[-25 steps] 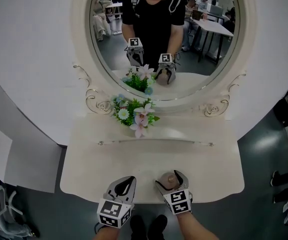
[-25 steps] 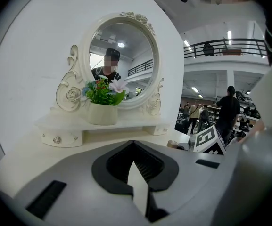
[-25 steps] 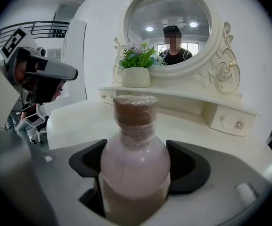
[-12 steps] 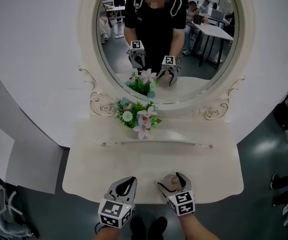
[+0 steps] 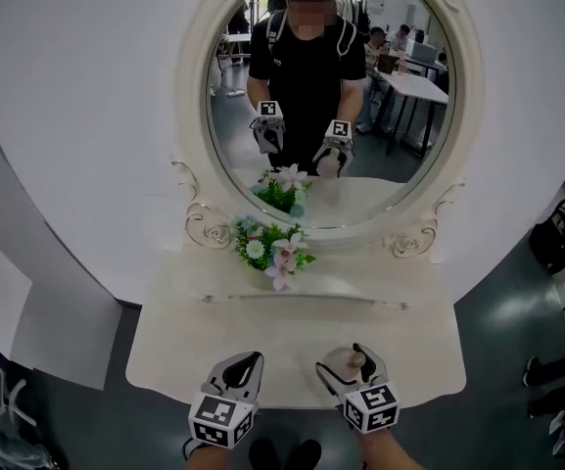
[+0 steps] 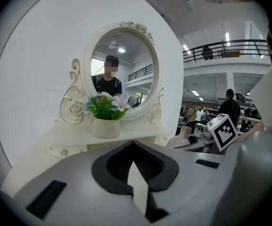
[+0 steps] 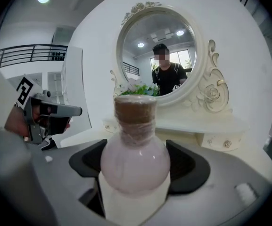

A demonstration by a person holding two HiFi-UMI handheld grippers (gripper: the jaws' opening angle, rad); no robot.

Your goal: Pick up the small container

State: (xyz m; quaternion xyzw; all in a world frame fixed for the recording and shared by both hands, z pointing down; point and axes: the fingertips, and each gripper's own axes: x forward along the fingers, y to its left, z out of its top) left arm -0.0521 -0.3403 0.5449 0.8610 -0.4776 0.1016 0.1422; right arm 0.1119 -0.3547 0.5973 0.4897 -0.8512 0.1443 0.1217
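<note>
The small container is a pale pink round flask with a brown stopper wrapped in film. My right gripper is shut on its belly and holds it upright. In the head view the container sits in the right gripper over the front edge of the white vanity table. My left gripper hovers beside it to the left, shut and empty. In the left gripper view its jaws meet with nothing between them, and the container shows off to the right.
A pot of pink and white flowers stands on the raised back shelf below the oval mirror. The mirror reflects a person holding both grippers. Dark floor lies to the right of the table.
Both grippers have drifted a little lower and to the right in the head view. The right gripper has kept its hold on the container, and the left has stayed shut.
</note>
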